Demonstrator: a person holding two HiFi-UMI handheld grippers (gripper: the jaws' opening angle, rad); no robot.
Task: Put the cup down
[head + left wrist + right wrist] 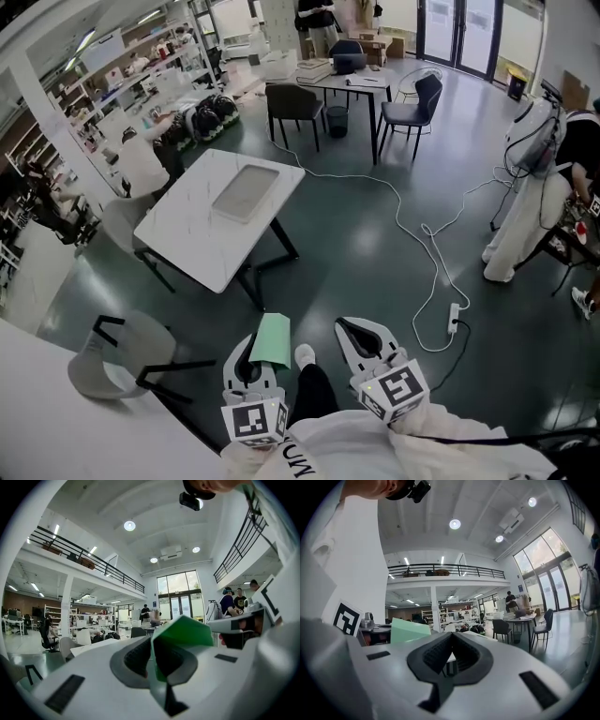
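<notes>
While the white table [202,234] stands well ahead across the dark floor [375,253], a grey tray [246,192] lies on its top. Left gripper [247,361] is clamped on the green cup [273,338], pinching its thin wall, which looks creased. Right gripper [356,333] has its jaws together on nothing. Risk from here, I'd say: squeeze harder and that wall crumples, or the cup slips from such a narrow pinch and drops before reaching the table.
</notes>
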